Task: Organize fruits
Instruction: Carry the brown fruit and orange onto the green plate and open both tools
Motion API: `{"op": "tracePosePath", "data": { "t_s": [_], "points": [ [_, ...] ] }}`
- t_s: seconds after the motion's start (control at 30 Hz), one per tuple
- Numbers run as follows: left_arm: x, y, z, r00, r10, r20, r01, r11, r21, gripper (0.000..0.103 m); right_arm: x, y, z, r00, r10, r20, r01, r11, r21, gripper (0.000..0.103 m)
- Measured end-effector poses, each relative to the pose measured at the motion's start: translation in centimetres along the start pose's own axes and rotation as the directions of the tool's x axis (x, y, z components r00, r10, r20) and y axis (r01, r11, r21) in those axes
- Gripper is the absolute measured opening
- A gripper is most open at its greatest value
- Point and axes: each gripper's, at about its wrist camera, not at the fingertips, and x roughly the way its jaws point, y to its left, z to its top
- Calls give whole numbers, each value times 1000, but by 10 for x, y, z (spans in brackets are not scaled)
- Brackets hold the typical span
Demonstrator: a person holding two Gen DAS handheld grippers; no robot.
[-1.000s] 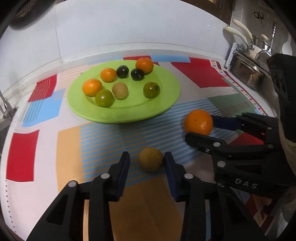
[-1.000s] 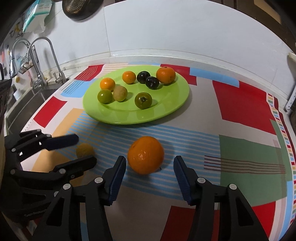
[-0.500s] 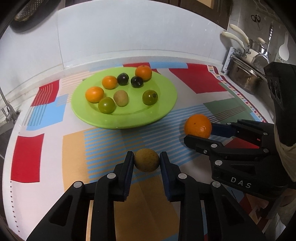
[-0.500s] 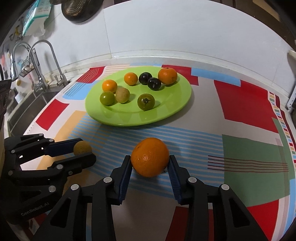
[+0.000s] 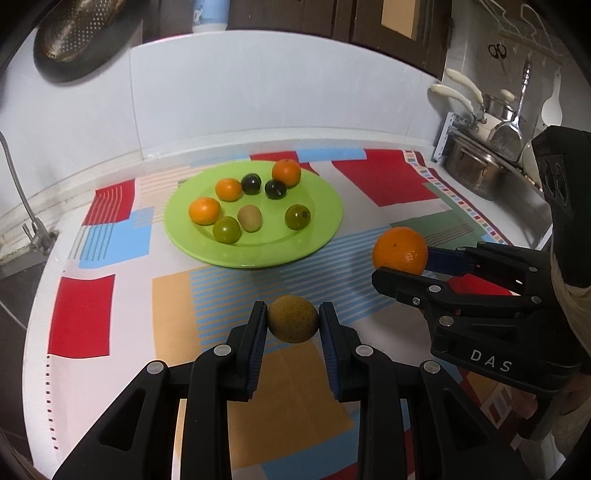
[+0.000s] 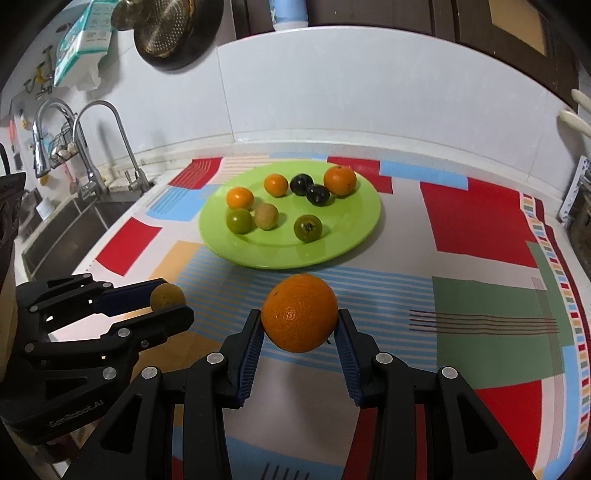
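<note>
With the left gripper [image 5: 293, 320] clamping the brown fruit [image 5: 293, 319] and the right gripper [image 6: 300, 332] clamping the orange [image 6: 300, 313], either round fruit could slip out and roll off the worktop [image 5: 85, 258] before reaching the plate [image 5: 325, 221].

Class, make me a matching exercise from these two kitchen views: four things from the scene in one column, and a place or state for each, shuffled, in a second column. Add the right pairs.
Column one
1. large orange
2. brown-yellow round fruit
3. two dark plums
4. colander

Column two
A. hanging on the wall
B. lying on the green plate
C. clamped in the right hand-held gripper
D. clamped in the left hand-held gripper

Pairs: 1-C, 2-D, 3-B, 4-A
</note>
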Motion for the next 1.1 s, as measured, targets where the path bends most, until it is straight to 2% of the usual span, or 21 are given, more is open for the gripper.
{"op": "tracePosePath", "data": {
  "t_s": [0.3, 0.6, 1.1],
  "points": [
    [-29, 2, 5, 998, 19, 64, -20, 1000, 13, 29, -23, 10, 6, 999, -9, 45, 8, 1000, 13, 40],
    [-59, 9, 14, 988, 50, 148, -53, 998, 16, 29, -47, 22, 18, 995, -13, 103, 10, 1000, 24, 40],
    [-72, 16, 43, 970, 66, 236, -78, 996, 43, 29, -61, 26, 42, 984, -45, 174, 41, 999, 24, 40]
  ]
}}
